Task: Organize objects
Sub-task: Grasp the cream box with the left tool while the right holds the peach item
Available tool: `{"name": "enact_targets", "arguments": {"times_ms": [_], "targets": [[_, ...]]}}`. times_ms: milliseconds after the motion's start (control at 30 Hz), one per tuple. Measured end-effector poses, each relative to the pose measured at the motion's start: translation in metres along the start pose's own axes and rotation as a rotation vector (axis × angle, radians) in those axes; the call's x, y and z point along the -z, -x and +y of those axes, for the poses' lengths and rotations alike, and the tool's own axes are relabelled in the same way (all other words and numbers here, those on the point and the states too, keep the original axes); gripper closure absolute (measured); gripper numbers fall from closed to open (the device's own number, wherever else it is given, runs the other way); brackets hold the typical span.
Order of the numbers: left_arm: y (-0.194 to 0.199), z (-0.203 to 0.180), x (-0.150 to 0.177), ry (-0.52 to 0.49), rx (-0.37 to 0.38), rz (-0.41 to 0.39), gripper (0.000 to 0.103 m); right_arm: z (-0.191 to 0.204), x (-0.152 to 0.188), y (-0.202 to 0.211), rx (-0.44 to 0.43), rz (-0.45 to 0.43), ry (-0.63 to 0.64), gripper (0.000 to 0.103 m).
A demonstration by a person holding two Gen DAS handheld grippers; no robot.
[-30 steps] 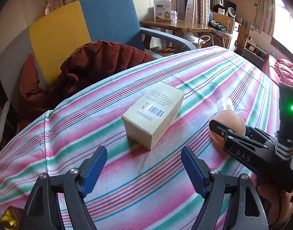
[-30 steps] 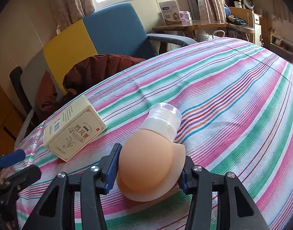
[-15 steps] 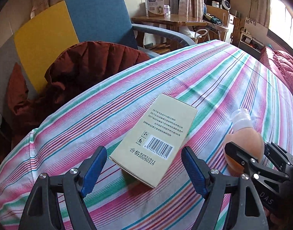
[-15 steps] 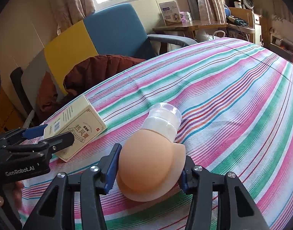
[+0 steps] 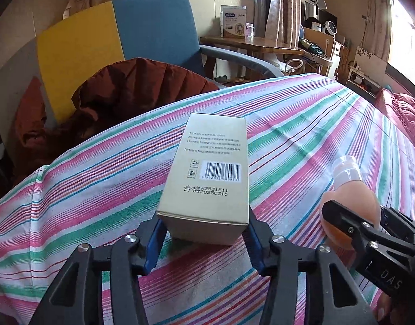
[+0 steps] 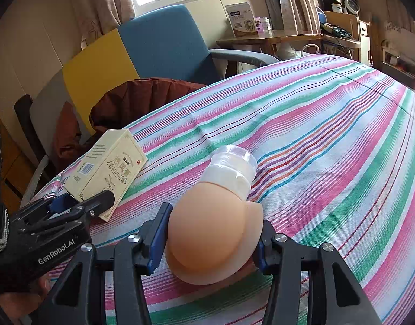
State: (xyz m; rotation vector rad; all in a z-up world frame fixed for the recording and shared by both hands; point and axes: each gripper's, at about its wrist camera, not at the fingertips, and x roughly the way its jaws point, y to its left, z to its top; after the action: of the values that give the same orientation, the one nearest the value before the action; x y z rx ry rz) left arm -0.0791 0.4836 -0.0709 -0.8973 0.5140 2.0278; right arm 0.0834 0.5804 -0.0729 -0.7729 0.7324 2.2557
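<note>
- Our left hand-held gripper (image 5: 204, 233): jaws closing on the near end of the tan box (image 5: 210, 173), lying left on the striped bed (image 5: 302, 124).
- Our right hand-held gripper (image 6: 211, 239): clamped on the peach bottle (image 6: 215, 227), right of the box.

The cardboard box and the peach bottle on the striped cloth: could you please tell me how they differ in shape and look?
The cardboard box is flat-sided, sharp-edged and printed with text and a barcode; the peach bottle is rounded, smooth and unprinted. The box is uniformly beige, whereas the bottle has a white neck and clear cap. Both lie on their sides on the striped cloth, each between a tool's pads.
</note>
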Motion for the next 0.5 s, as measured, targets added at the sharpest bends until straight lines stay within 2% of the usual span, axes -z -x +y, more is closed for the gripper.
{"name": "enact_targets", "arguments": {"times_ms": [333,500], "targets": [[0.019,0.014,0.021,0.113,-0.040,-0.046,0.051,0.000,-0.001,-0.002,0.006,-0.003,0.007,0.050],[0.042,0.008,0.040,0.122,-0.049,-0.084,0.051,0.002,0.000,-0.002,0.021,-0.006,0.021,0.050]]}}
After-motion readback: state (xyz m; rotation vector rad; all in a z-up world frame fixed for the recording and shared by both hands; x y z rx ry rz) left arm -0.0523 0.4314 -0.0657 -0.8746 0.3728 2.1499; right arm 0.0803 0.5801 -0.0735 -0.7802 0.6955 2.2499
